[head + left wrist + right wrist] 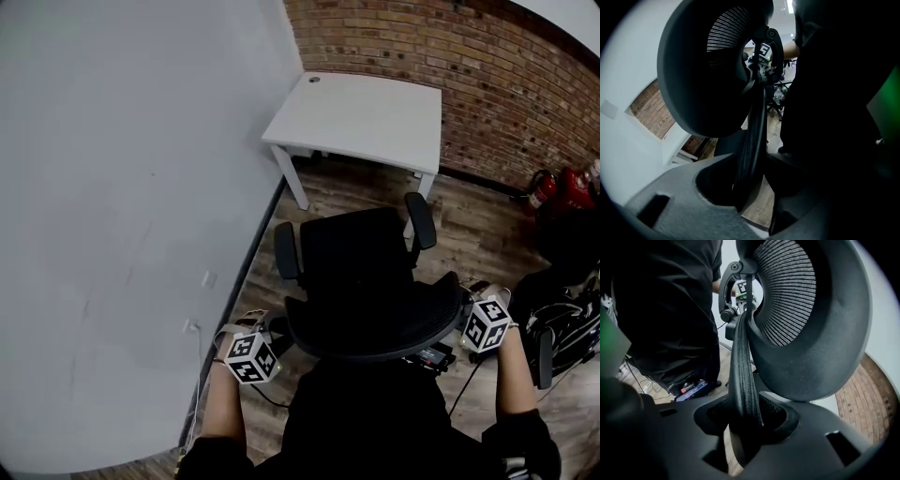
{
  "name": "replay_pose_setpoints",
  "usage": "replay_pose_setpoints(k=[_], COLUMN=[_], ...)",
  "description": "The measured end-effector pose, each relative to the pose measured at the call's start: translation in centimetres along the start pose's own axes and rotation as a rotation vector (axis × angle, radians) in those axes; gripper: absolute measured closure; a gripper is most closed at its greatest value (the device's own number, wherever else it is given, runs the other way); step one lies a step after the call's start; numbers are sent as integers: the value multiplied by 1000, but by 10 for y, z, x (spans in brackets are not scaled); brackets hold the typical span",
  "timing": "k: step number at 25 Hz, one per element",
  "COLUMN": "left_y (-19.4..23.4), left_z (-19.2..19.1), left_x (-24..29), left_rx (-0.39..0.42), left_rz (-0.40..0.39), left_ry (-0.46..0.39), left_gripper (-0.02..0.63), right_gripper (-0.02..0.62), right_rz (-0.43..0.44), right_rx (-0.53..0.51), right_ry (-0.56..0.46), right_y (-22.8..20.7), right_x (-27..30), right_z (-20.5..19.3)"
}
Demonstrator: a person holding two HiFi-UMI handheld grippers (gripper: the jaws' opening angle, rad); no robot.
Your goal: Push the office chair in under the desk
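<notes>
The black office chair [361,272] stands on the wood floor, its seat facing the white desk [366,117] a short way beyond it. My left gripper [274,345] is at the left end of the backrest's top rim and my right gripper [465,317] at the right end. In the left gripper view the mesh-edged rim [752,140] runs down between the jaws of the left gripper [754,187], with floor showing beside it. The right gripper [745,427] straddles the rim [743,376] likewise, a gap on one side. Both stand open around the rim.
A white wall [112,216] runs along the left and a brick wall [487,75] stands behind the desk. Red fire extinguishers [555,187] and dark gear [562,319] lie at the right. Cables [459,394] trail on the floor by the person's legs.
</notes>
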State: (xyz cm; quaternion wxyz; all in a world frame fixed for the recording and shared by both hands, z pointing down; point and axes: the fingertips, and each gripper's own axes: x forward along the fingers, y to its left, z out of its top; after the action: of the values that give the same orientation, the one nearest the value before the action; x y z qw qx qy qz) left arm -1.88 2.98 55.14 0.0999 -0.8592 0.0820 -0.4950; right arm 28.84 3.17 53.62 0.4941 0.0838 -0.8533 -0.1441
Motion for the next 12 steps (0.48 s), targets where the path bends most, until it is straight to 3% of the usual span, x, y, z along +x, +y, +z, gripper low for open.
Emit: replay_pose_setpoints(k=[12], left_y=[80], left_z=[-49], left_x=[-4], left_rx=[66], left_rz=[67], left_ry=[-31], left_gripper=[403], right_gripper=[440], right_rz=[-65], right_rx=[73], right_ry=[24], right_y=[-38], right_x=[37], right_z=[39])
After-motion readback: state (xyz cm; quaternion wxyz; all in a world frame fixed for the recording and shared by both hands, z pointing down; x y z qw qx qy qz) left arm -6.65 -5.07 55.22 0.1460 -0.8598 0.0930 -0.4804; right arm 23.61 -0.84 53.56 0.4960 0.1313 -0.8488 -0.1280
